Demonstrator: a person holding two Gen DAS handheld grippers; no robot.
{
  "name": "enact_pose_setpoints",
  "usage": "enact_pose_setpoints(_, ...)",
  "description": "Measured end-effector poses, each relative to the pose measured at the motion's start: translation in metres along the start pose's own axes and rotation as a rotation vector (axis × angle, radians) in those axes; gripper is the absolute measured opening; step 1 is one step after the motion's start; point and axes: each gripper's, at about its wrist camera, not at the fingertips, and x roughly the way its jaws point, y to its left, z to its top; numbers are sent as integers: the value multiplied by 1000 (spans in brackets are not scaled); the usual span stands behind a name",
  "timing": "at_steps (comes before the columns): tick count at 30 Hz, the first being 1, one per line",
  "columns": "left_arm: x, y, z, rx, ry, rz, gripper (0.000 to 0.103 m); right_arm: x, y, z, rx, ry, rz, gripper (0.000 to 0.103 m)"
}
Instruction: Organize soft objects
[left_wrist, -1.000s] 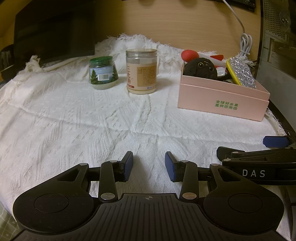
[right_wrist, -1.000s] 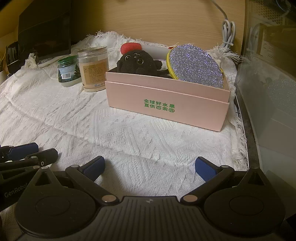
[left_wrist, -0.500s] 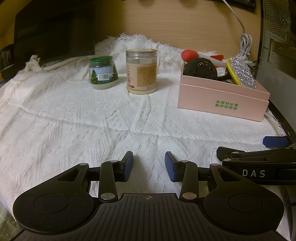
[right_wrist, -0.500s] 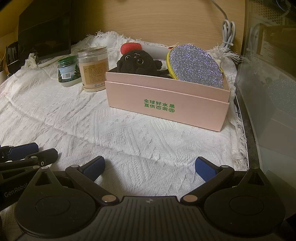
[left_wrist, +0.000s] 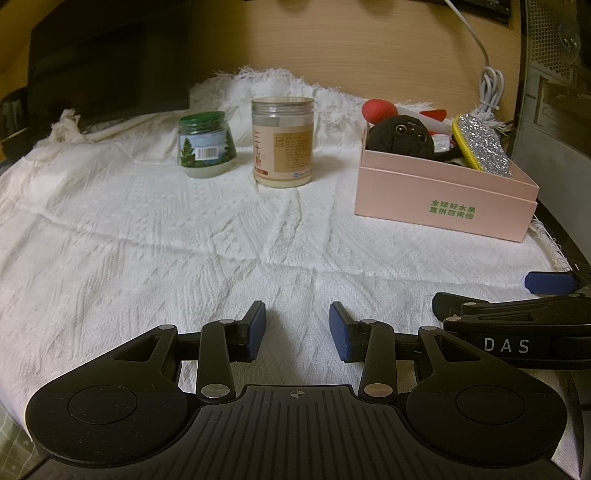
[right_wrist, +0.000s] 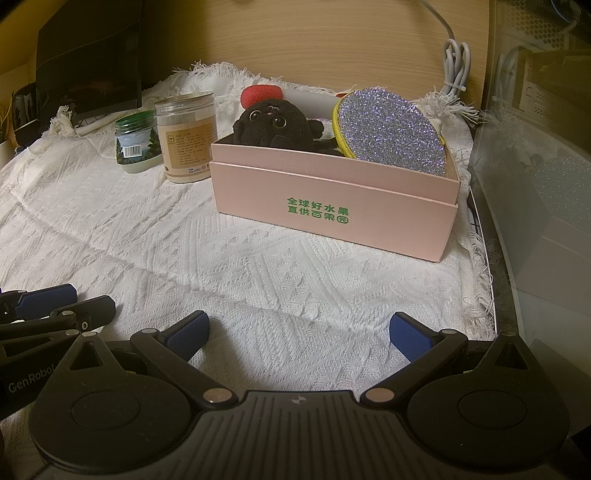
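A pink box (left_wrist: 436, 192) (right_wrist: 332, 206) stands on the white cloth at the right. Inside it are a black plush toy (left_wrist: 400, 136) (right_wrist: 275, 125), a red soft ball (left_wrist: 378, 109) (right_wrist: 260, 94) behind it, and a silver glitter pad with a yellow rim (left_wrist: 484, 147) (right_wrist: 391, 129) leaning at the right end. My left gripper (left_wrist: 297, 325) is open and empty, low over the cloth near the front. My right gripper (right_wrist: 299, 332) is wide open and empty, in front of the box. Each gripper shows at the edge of the other's view.
A green-lidded jar (left_wrist: 206, 144) (right_wrist: 136, 146) and a taller jar with a tan label (left_wrist: 282, 142) (right_wrist: 186, 136) stand left of the box. A dark monitor (left_wrist: 107, 66) is at the back left. A computer case (left_wrist: 554, 92) and a white cable (left_wrist: 489, 85) are at the right.
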Motion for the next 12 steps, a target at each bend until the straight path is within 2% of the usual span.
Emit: enact_pose_setpoints(12, 0, -2, -1, 4, 2, -1, 41, 0, 0, 0, 0, 0, 0, 103)
